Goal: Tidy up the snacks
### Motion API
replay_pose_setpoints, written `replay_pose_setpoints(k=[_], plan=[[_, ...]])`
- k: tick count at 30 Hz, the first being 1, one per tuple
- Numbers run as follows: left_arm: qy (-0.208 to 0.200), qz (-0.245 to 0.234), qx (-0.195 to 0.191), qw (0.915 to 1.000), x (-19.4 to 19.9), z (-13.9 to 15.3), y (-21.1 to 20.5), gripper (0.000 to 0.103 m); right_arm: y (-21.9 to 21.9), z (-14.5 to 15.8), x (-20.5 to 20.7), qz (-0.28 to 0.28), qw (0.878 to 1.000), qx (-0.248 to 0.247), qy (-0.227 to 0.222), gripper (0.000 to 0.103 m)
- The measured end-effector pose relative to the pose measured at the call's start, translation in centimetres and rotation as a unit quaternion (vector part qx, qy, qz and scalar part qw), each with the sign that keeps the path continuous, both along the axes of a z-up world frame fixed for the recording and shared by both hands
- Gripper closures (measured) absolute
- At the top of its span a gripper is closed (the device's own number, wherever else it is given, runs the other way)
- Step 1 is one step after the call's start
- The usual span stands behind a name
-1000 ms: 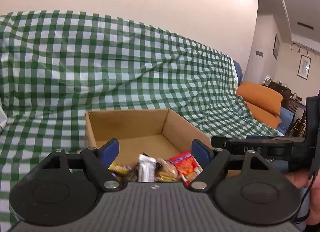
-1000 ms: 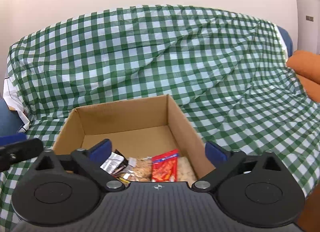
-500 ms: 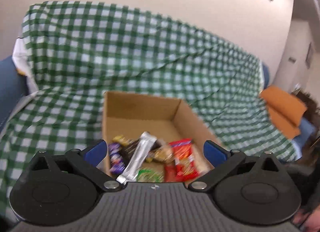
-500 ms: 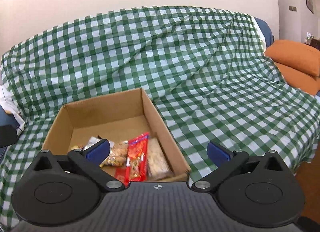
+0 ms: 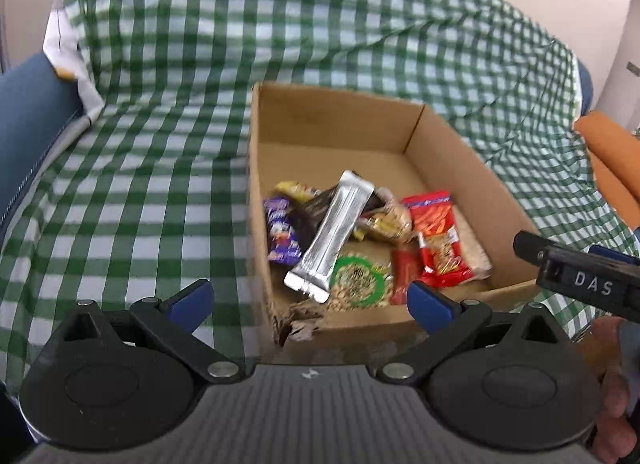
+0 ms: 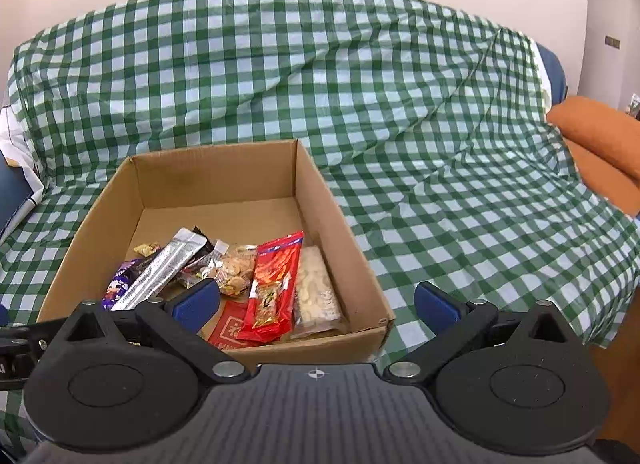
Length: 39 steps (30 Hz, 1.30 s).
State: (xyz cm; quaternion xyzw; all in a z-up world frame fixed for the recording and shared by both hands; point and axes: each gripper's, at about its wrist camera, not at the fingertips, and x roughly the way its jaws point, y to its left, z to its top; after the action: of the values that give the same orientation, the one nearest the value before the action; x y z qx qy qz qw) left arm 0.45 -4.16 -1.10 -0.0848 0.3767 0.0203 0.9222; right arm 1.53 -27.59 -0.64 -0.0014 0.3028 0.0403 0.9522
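Item: cardboard box [image 6: 340, 223], open-topped, resting on a sofa draped in green-and-white checked cloth [image 6: 360, 103]. Torn patch at the near left corner in the left wrist view.

Contents, piled toward the box's near end:
- Silver bar wrapper [image 5: 330, 238], uppermost; long axis runs diagonally from near-left to far-right, crimped end toward the camera. No readable print.
- Red packet [image 6: 276, 284], long axis running near to far, lying alongside a clear pack of pale crackers [image 6: 316, 292] at the right wall. Printing present, not legible.
- Purple packet [image 5: 280, 232] against the left wall, cartoon figure on it; lettering unreadable.
- Round green-rimmed pack of nuts [image 5: 358, 282] near the front wall.
- Flat red packet [image 6: 230, 328] with pale characters, partly covered.

Left gripper [image 5: 310, 302]: blue pads spread fully wide, nothing between them, above the box's near edge.

Right gripper [image 6: 316, 304]: jaws spread wide, empty. Its body reads "DAS" in the left wrist view.
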Motion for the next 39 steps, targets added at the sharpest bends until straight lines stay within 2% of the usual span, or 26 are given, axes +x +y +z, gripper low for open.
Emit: replay_pose_setpoints(k=[10, 39], plan=[[0.013, 0.003, 0.004, 0.9999, 0.0, -0.5, 0.4, 0.0, 2.0, -0.3, 0.5, 0.023, 1.0, -0.01, 0.005, 0.001], [0.014, 0.0, 0.002, 0.9999, 0.0, -0.6, -0.1, 0.0, 2.2, -0.3, 0.3, 0.034, 0.999, -0.017, 0.004, 0.001]])
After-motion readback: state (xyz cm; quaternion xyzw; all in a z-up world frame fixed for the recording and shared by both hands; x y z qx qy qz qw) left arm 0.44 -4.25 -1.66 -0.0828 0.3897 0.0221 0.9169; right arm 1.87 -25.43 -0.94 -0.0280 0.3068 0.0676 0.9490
